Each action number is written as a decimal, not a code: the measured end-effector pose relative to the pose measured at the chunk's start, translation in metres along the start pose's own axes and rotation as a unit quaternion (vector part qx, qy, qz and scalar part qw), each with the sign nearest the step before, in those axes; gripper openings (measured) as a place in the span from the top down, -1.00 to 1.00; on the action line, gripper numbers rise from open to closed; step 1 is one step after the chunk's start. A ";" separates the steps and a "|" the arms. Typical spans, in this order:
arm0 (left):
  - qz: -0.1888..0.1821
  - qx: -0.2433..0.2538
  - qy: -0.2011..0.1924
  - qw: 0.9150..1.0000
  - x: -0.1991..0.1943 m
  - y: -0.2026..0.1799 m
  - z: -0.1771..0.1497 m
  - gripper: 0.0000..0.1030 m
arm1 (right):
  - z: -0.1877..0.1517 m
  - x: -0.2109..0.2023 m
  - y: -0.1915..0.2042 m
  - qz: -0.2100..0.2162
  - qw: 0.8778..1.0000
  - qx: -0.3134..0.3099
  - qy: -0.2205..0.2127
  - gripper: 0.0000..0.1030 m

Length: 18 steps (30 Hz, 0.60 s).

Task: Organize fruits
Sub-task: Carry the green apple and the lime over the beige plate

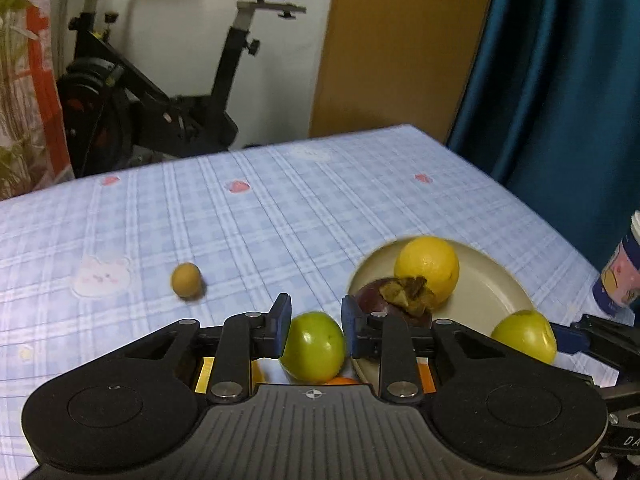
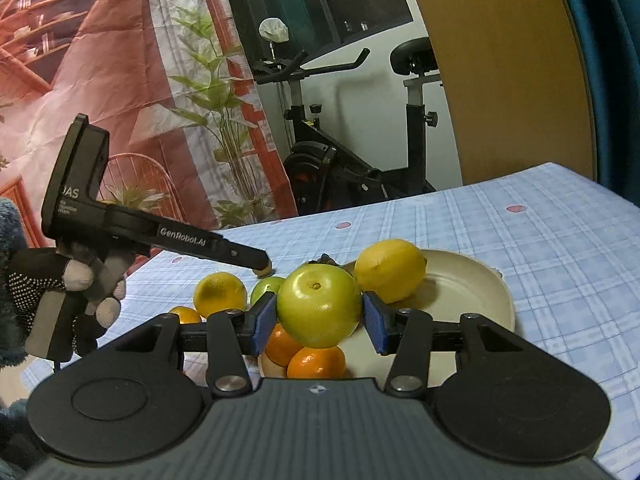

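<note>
While both grippers are held over the blue checked tablecloth [image 1: 248, 216], the following is recorded. Right gripper [image 2: 320, 316]: a green apple [image 2: 319, 306] is pinched between its blue pads [image 2: 375, 326] and is carried clear of the cloth, above two oranges [image 2: 316, 361] that lie just below it. Left gripper [image 1: 315, 325]: its fingers are spread, and a second green fruit [image 1: 313, 347] is seen between the pads; whether that fruit is touched by them cannot be told. Cream plate [image 2: 468, 292]: set on the cloth to the right of centre; a lemon [image 1: 426, 269] and a dark purple mangosteen [image 1: 394, 306] are held on it, the two touching each other. Another lemon [image 2: 219, 294] is placed on the cloth left of the plate, with a third orange [image 2: 185, 315] just beside it. A small brownish round fruit [image 1: 186, 280] is set apart on the cloth, well left of the plate. A printed paper cup [image 1: 622, 276] is stood near the table's right edge. Background items listed: an exercise bike [image 1: 160, 92], a teal curtain [image 1: 560, 80], a printed wall hanging [image 2: 100, 80]. The left gripper's handle is seen grasped by a gloved hand [image 2: 64, 292].
</note>
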<state>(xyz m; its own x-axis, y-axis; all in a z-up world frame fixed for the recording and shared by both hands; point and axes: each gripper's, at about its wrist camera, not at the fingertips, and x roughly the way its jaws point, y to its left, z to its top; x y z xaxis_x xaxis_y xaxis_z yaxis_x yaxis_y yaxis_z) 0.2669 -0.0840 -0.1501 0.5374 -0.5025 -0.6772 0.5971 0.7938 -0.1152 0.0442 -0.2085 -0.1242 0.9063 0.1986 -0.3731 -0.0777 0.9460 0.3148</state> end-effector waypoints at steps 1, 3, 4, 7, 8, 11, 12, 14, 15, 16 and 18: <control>-0.001 0.006 0.009 1.000 0.003 -0.001 -0.002 0.43 | 0.000 0.001 -0.002 0.000 1.000 0.002 0.002 0.05; 0.001 0.028 0.016 0.999 0.006 -0.005 -0.006 0.31 | -0.001 0.001 -0.003 0.002 1.000 0.005 0.004 0.05; 0.003 0.035 0.020 0.999 0.007 -0.005 -0.007 0.22 | -0.001 0.001 -0.004 0.003 1.000 0.006 0.004 0.05; 0.009 0.032 0.024 0.999 0.009 0.000 -0.006 0.18 | -0.002 0.001 -0.005 0.005 1.000 0.010 0.003 0.05; 0.010 0.031 0.027 0.999 0.011 0.002 -0.006 0.14 | -0.002 0.001 -0.006 0.005 1.000 0.011 0.004 0.05; 0.016 0.039 0.031 0.999 0.015 0.003 -0.005 0.12 | -0.003 0.003 -0.006 0.007 1.000 0.012 0.007 0.05; 0.018 0.042 0.032 0.998 0.015 0.003 -0.004 0.12 | -0.002 0.004 -0.007 0.007 1.000 0.012 0.007 0.05; 0.025 0.048 0.036 0.998 0.018 0.002 -0.002 0.11 | -0.002 0.004 -0.007 0.008 1.000 0.013 0.008 0.05; 0.030 0.053 0.038 0.997 0.017 0.001 -0.001 0.11 | -0.002 0.003 -0.007 0.007 1.000 0.013 0.008 0.05; 0.034 0.057 0.039 0.997 0.018 0.000 -0.001 0.11 | -0.002 0.004 -0.007 0.007 1.000 0.013 0.008 0.05; 0.046 0.071 0.044 0.995 0.019 -0.003 0.000 0.11 | -0.002 0.003 -0.006 0.007 1.000 0.013 0.009 0.05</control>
<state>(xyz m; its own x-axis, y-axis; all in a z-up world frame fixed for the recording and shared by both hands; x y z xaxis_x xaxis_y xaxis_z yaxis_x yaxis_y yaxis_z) 0.2751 -0.0964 -0.1628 0.5430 -0.3931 -0.7420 0.6293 0.7756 0.0496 0.0466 -0.2133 -0.1290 0.8980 0.2165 -0.3831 -0.0794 0.9360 0.3428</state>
